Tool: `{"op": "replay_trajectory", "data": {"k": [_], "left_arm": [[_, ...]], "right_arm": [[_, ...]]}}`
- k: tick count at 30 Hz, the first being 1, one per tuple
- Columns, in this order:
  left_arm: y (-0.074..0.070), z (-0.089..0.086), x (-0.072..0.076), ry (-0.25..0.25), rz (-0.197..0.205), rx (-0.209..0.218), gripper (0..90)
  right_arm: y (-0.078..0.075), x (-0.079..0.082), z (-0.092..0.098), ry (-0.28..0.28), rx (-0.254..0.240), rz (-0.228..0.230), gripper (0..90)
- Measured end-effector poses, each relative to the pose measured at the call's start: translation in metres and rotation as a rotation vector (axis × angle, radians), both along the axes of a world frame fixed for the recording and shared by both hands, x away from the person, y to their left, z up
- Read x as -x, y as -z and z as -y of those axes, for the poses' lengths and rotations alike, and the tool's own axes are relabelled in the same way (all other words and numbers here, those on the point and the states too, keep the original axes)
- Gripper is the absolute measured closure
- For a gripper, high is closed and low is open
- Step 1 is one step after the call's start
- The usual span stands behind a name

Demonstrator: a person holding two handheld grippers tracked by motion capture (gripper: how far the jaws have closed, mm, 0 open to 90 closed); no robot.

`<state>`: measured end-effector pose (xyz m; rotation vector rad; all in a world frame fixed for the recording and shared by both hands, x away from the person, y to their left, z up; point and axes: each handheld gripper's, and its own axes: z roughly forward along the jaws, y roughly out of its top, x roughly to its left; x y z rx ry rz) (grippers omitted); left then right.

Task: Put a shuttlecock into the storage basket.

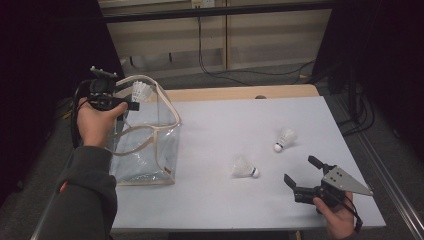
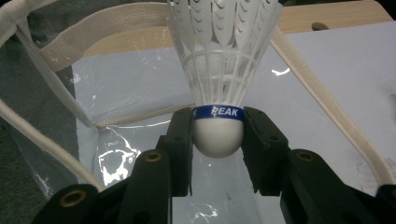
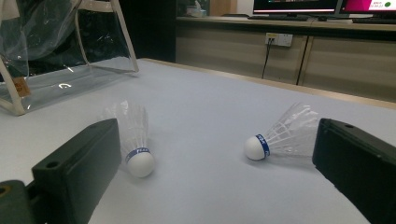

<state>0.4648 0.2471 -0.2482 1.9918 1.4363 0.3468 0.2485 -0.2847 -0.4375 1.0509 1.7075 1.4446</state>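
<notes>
Your left gripper (image 2: 218, 140) is clamping the white cork of a shuttlecock (image 2: 219, 70), holding it just above the open mouth of the clear, cloth-trimmed bag (image 1: 145, 155), with the feather skirt pointing along the jaws away from your hand. Your right gripper (image 1: 303, 173) is resting with its jaws wide apart and empty, and it is facing two feathered shuttlecocks lying on their sides on the matte grey table (image 1: 225, 200): the nearer shuttlecock (image 1: 245, 168) and the farther shuttlecock (image 1: 284, 140).

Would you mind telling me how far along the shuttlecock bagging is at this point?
Nothing looks bagged yet: the clear bag seems to hold no shuttlecock. In hand: the left gripper clamps one shuttlecock by its cork above the bag's mouth. Left: two shuttlecocks lie on the table before the open right gripper.
</notes>
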Motion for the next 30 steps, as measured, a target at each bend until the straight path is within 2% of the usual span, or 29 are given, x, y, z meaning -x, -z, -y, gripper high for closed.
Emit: {"op": "replay_trajectory", "data": {"k": [30], "left_arm": [[0.012,-0.001,-0.01,-0.053,0.002,-0.001,65.0]], "right_arm": [[0.001,0.0,0.0,-0.001,-0.001,-0.003,1.1]]}}
